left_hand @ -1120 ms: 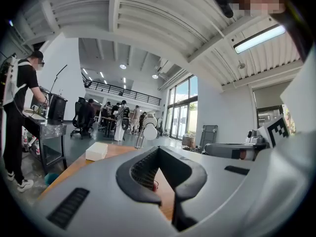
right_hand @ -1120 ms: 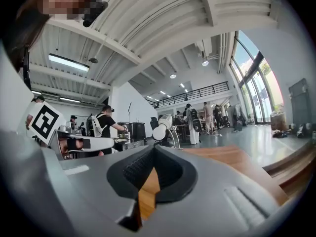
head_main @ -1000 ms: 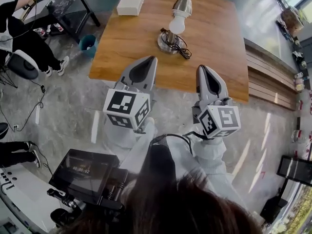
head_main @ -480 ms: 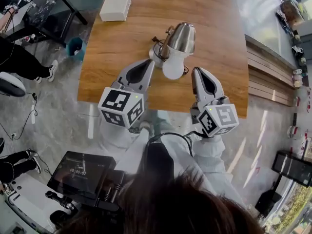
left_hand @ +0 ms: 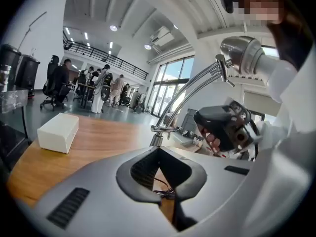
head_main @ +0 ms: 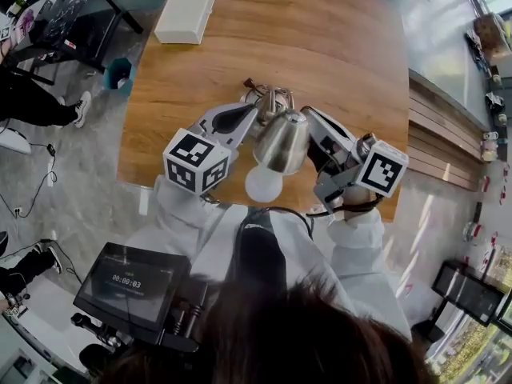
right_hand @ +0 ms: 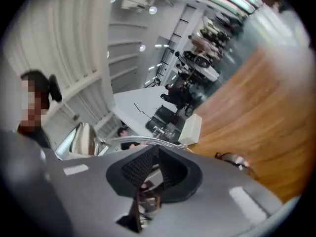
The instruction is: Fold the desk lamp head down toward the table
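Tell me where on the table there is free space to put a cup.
Free: the far part of the table, between box and right edge, behind the lamp. Crowded: the near edge, where left gripper and right gripper flank the lamp.

1. One desk lamp [head_main: 282, 138], carrying one white bulb [head_main: 264, 184].
2. One wooden counter [head_main: 344, 46].
3. One white box [head_main: 186, 12] lying on the counter.
4. Two grippers, each with two jaws: the left gripper [head_main: 246, 112] and the right gripper [head_main: 312, 118].
5. Two cubes with square markers, one per gripper: the left marker cube [head_main: 196, 162] and the right marker cube [head_main: 382, 169].
6. One teal bin [head_main: 120, 74] on the floor.
7. One dark screen [head_main: 132, 282].
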Tool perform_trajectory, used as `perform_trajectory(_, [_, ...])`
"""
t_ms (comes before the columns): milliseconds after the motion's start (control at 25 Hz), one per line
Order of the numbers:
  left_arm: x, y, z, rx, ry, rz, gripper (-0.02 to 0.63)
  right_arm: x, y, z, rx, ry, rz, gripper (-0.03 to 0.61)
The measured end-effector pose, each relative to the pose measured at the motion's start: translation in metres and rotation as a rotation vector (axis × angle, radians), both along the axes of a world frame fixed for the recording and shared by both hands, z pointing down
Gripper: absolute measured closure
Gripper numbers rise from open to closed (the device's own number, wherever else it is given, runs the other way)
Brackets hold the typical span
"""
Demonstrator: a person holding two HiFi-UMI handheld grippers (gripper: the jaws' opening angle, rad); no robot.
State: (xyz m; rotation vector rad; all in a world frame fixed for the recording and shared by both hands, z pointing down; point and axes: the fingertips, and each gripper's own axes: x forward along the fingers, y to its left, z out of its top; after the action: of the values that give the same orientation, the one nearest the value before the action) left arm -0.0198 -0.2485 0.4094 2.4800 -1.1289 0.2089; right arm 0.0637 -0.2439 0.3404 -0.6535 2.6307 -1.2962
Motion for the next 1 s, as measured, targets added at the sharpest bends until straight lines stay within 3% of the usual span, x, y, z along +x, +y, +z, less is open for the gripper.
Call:
perform_trajectory(80, [-0.002, -0.008, 0.010, 0.009, -0.040, 0.058, 0.606, -0.005, -0.009, 0.000, -0.174, -0.166, -0.066, 0.537])
perform_trajectory(160, [-0.006, -0.017, 0.022, 0.004, -0.071, 0.114, 0.594, -0.017, -0.016, -0.004, -0.320, -0.331, -0.150, 0.449])
perform_trajectory(240, [-0.007, -0.024, 0.030, -0.004, -0.073, 0.146, 0.552, -0.027, -0.016, -0.008, -0.419, -0.409, -0.224, 0.410])
perform_trajectory(320, [-0.003, -0.027, 0.032, -0.010, -0.061, 0.184, 0.522, -0.030, -0.014, -0.013, -0.478, -0.425, -0.270, 0.410])
perform_trajectory(520, [0.017, -0.028, 0.036, -0.004, -0.087, 0.298, 0.475, -0.040, -0.006, -0.038, -0.519, -0.473, -0.377, 0.410])
perform_trajectory(760, [0.035, -0.036, 0.040, -0.011, -0.111, 0.331, 0.476, -0.054, 0.003, -0.042, -0.597, -0.500, -0.478, 0.402])
perform_trajectory(1000, [0.038, -0.038, 0.044, -0.028, -0.109, 0.323, 0.476, -0.062, 0.000, -0.044, -0.593, -0.488, -0.475, 0.408])
